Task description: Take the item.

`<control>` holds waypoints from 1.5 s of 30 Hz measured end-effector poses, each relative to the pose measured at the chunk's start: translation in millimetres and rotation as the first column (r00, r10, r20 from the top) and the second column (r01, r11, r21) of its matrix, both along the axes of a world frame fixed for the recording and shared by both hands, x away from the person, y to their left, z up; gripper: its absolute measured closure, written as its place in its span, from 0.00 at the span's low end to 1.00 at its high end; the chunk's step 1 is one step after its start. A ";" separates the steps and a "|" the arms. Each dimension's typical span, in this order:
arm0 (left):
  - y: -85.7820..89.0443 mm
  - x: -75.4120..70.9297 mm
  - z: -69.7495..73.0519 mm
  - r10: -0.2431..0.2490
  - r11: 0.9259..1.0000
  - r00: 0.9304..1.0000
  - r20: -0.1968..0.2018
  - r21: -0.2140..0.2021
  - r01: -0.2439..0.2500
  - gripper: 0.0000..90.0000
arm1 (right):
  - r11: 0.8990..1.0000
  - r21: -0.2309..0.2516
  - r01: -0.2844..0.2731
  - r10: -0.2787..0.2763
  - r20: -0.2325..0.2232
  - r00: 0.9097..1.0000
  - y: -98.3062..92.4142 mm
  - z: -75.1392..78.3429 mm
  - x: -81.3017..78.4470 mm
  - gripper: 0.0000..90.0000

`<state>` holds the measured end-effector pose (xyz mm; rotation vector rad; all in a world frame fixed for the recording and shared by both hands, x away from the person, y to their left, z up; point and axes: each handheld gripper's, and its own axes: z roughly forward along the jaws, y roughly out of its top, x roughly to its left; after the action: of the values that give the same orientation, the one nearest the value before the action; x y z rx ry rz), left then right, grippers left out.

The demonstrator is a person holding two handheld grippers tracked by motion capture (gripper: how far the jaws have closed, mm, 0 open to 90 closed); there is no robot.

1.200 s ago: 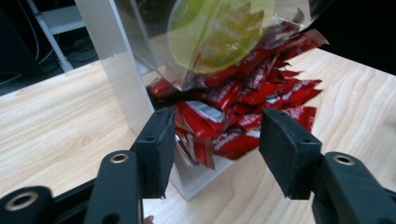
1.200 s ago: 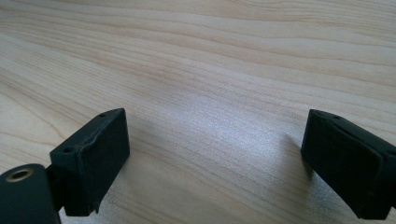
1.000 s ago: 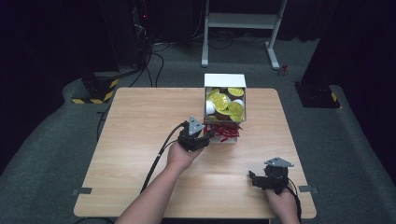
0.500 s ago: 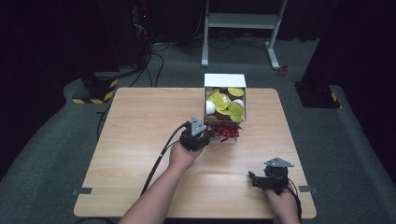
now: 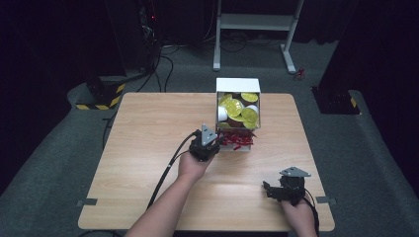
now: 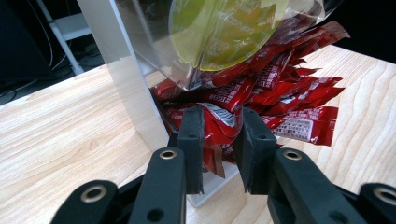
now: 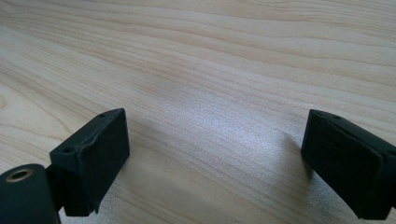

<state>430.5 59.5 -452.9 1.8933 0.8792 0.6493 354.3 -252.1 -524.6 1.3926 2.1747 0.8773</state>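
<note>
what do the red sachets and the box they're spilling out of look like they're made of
Red sachets: glossy foil or plastic film, judging by their sheen, crinkles and printed labels. White box: probably matte white board or plastic, with a clear glossy front panel that shows reflections and the yellow lids behind it.

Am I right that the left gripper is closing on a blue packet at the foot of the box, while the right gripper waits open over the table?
Nearly: the packet is red, as the left gripper view shows. The left gripper has been closing on it at the box; the right gripper waits open.
</note>
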 end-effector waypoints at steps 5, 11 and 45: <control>3.2 -4.2 1.5 -0.003 1.000 1.000 0.007 -0.021 0.003 0.85 | 1.000 0.000 0.000 0.000 0.000 1.000 0.0 0.0 0.0 0.09; 6.0 -9.2 3.0 -0.007 0.999 1.000 0.013 -0.044 0.008 0.86 | 1.000 0.001 0.001 -0.001 -0.001 1.000 0.1 0.0 -0.1 0.09; 28.9 -40.1 8.0 -0.022 0.989 1.000 0.010 -0.144 0.023 0.94 | 1.000 -0.002 -0.002 0.002 0.001 1.000 0.1 0.0 0.0 0.09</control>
<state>390.4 88.5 -444.8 1.7677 0.8749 0.5643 354.3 -251.9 -524.6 1.3891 2.1758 0.8756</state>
